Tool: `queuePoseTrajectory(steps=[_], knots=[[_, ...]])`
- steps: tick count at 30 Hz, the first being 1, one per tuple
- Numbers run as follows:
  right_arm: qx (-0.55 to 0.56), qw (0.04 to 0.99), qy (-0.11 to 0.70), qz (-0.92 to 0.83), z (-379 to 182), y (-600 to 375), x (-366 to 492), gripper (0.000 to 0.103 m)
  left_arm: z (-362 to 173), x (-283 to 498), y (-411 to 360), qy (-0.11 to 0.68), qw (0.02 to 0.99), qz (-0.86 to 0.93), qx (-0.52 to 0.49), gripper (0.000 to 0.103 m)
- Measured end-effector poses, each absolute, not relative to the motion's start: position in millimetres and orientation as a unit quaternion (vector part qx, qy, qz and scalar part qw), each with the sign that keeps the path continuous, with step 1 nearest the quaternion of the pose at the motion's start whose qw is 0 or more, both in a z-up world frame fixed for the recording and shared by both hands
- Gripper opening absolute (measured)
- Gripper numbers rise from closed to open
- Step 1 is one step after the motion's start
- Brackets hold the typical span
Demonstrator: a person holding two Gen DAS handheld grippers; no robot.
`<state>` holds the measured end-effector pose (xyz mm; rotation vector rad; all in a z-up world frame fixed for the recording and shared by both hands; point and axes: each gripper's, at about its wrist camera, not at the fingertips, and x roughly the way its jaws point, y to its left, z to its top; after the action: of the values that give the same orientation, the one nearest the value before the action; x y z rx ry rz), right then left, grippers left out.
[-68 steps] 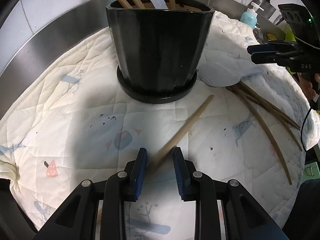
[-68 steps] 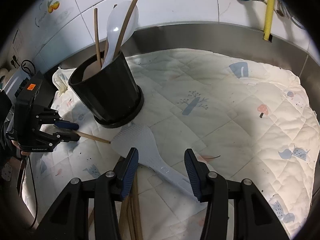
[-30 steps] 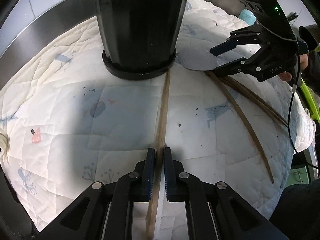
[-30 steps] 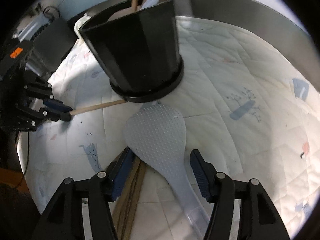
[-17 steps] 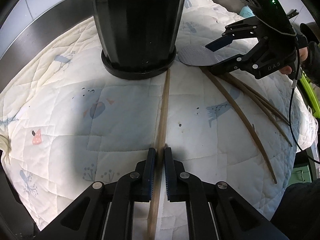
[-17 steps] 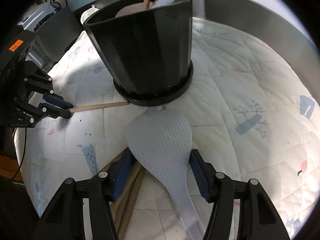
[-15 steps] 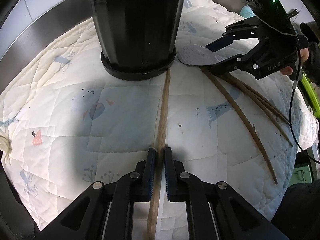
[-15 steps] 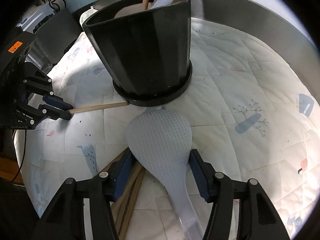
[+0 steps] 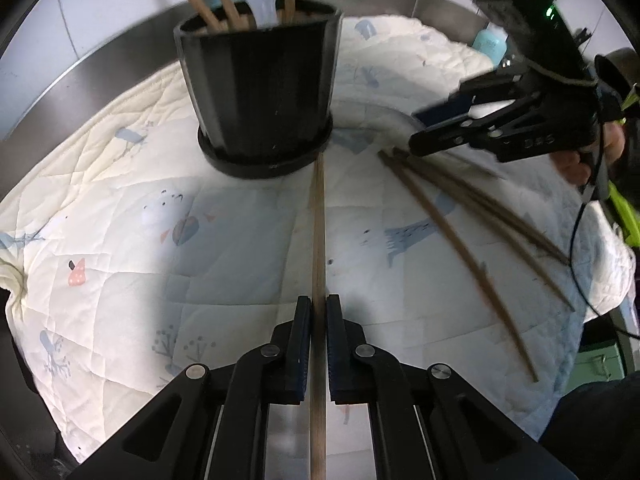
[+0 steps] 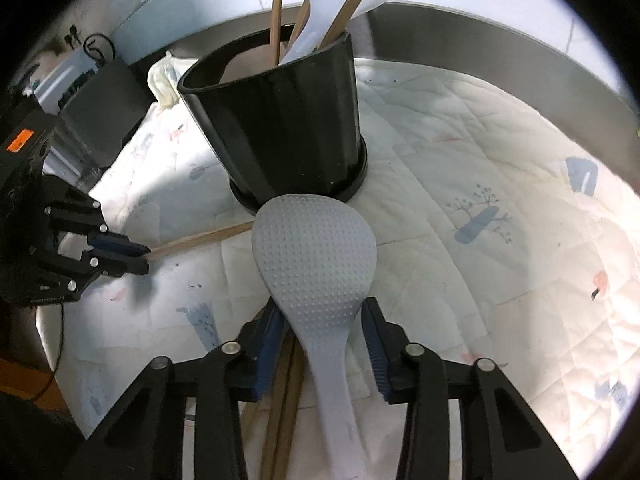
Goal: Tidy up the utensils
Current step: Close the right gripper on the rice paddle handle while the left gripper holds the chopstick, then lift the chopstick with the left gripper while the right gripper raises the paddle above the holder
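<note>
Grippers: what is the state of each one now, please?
Left gripper: shut on chopstick.
Right gripper: open, jaws either side of the paddle.

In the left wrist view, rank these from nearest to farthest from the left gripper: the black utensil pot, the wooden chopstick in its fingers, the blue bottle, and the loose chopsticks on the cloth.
1. Wooden chopstick: clamped in the left gripper, pointing straight ahead.
2. Loose chopsticks: on the cloth, to the right.
3. Black utensil pot: ahead, slightly left.
4. Blue bottle: far right, by the back wall.
</note>
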<state>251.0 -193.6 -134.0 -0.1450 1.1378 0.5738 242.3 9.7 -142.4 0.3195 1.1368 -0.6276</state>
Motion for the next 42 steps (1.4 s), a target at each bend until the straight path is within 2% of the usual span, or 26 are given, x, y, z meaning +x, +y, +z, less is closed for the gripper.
queuePoseTrajectory(steps=[21,25,42], knots=[[-0.098,0.825,0.519,0.199,-142,-170,261,0.019,-137,238,12,0.525,0.797,-0.276,0.116,0.007],[-0.106,0.829,0.517,0.186,-134,-169,261,0.008,-137,238,11,0.524,0.799,-0.274,0.112,0.007],[0.007,0.87,0.456,0.19,-72,-196,235,0.006,-52,215,25,0.419,0.86,-0.287,0.046,0.007]])
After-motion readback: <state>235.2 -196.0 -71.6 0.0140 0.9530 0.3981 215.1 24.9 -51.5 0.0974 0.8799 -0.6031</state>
